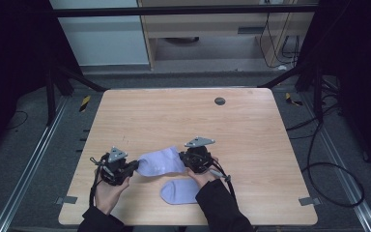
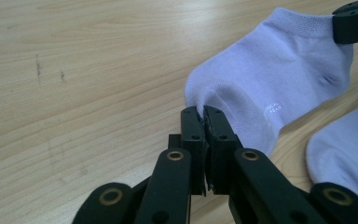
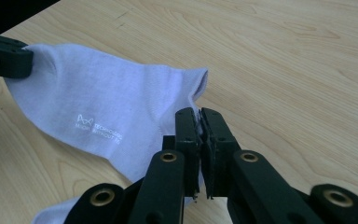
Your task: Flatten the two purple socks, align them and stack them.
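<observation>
Near the table's [image 1: 251,111] front edge, both grippers — left gripper [image 2: 204,122], right gripper [image 3: 199,122] — are pinching opposite ends of one lilac ankle sock [image 1: 160,161], stretching it flat above its mate [image 1: 179,191] — likely for pairing.

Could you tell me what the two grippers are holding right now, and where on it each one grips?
One lavender sock: left gripper pinches its toe end, right gripper its cuff end.

The second sock [image 2: 349,154] is cut off at the frame's edge.
</observation>
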Demonstrator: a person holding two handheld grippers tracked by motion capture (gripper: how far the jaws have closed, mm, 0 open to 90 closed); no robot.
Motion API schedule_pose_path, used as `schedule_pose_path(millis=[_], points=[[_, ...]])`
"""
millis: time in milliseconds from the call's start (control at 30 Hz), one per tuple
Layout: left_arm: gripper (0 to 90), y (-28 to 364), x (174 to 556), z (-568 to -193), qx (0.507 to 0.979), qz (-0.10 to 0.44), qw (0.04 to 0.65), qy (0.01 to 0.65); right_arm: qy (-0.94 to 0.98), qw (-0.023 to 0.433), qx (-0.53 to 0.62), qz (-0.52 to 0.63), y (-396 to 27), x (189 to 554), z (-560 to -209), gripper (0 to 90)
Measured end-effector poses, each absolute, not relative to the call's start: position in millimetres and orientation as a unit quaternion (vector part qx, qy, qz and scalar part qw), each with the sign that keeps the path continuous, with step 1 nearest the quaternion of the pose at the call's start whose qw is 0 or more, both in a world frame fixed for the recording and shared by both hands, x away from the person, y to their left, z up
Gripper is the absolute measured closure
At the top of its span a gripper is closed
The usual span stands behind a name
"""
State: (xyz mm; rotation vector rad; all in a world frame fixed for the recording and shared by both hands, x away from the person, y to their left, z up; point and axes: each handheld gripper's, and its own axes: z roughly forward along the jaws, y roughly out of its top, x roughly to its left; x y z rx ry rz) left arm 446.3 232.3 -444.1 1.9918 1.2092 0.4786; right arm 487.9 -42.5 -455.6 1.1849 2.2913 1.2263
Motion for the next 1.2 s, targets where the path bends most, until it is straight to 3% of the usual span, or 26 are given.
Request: schedule_pose_path(millis=[467,1200], points=[[87.3,202.2,428.7,-430.9,0.801,0.165,0.383,0.430,0.797,0.140,0.409,0.421,-85.6,457.0,-435.3,86.7],[87.3,167.8,412.5,-447.6,0.841,0.131,0.354,0.387,0.801,0.114,0.429,0.401,-132.2,413.4,-451.2,86.6]])
